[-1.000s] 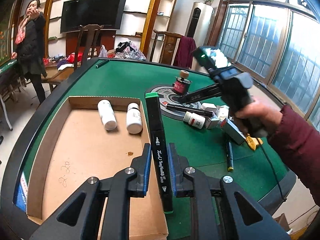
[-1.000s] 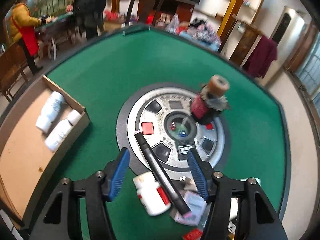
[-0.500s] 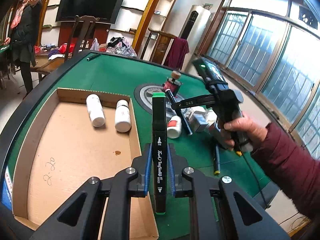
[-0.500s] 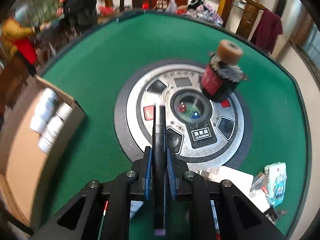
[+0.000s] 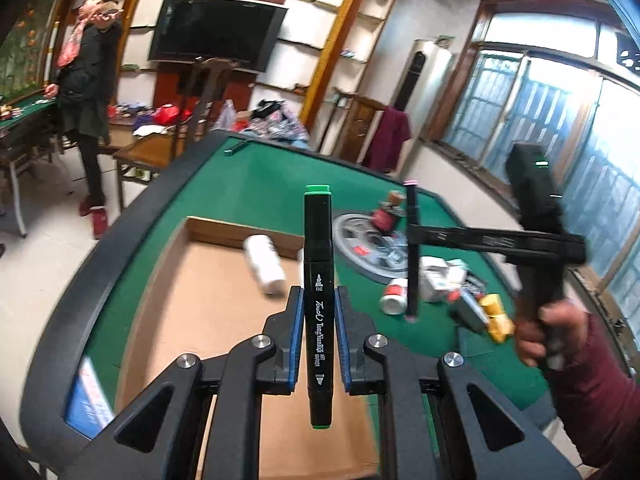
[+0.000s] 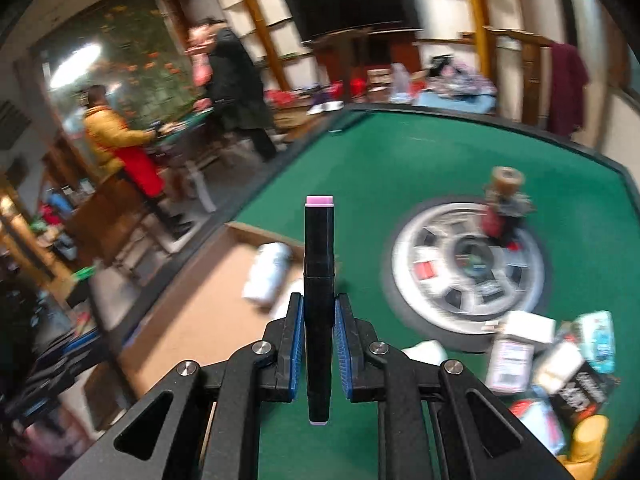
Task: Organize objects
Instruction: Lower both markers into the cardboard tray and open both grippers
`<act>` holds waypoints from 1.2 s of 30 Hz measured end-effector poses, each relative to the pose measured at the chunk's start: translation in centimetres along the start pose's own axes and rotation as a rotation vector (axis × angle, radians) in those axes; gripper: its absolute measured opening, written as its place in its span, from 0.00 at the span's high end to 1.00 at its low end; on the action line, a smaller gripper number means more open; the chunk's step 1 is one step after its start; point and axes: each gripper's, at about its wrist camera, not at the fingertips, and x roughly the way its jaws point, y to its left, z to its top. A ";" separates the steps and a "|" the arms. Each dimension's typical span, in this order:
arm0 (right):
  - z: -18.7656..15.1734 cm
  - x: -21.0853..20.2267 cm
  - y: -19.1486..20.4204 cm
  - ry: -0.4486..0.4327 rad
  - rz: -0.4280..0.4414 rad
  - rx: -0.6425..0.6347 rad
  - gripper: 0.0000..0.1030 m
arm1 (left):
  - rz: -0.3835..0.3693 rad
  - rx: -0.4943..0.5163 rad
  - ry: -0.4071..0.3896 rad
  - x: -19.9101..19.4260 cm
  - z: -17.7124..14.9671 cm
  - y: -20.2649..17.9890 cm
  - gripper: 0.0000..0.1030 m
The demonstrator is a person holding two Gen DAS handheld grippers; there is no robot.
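My left gripper (image 5: 317, 336) is shut on a black marker with green ends (image 5: 318, 280), held above the open cardboard box (image 5: 208, 288). My right gripper (image 6: 318, 344) is shut on a black marker with pink ends (image 6: 319, 276), lifted above the green table; it also shows in the left wrist view (image 5: 412, 248), upright in the right gripper's fingers. White bottles (image 5: 264, 264) lie in the box, also seen in the right wrist view (image 6: 268, 272).
A round metal dice panel (image 6: 468, 268) sits mid-table with a small red bottle with a cork (image 6: 502, 208) on it. A heap of small boxes and bottles (image 6: 556, 364) lies at the right. A white bottle with red label (image 5: 394, 294) lies on the felt. People stand beyond the table.
My right gripper lifted the pink-ended marker off the table and swung left toward the box. My left gripper rose and tilted up, still holding the green-ended marker.
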 end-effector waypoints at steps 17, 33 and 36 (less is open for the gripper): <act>0.8 15.7 8.0 0.183 0.087 0.076 0.84 | 0.154 -0.071 0.226 12.5 3.7 8.6 0.86; 3.3 17.0 5.4 0.149 -0.001 0.153 0.77 | 0.226 -0.149 0.167 12.4 2.9 9.5 0.38; 3.6 15.4 4.9 0.118 0.010 0.140 0.65 | 0.236 -0.173 0.110 11.1 2.2 8.7 0.29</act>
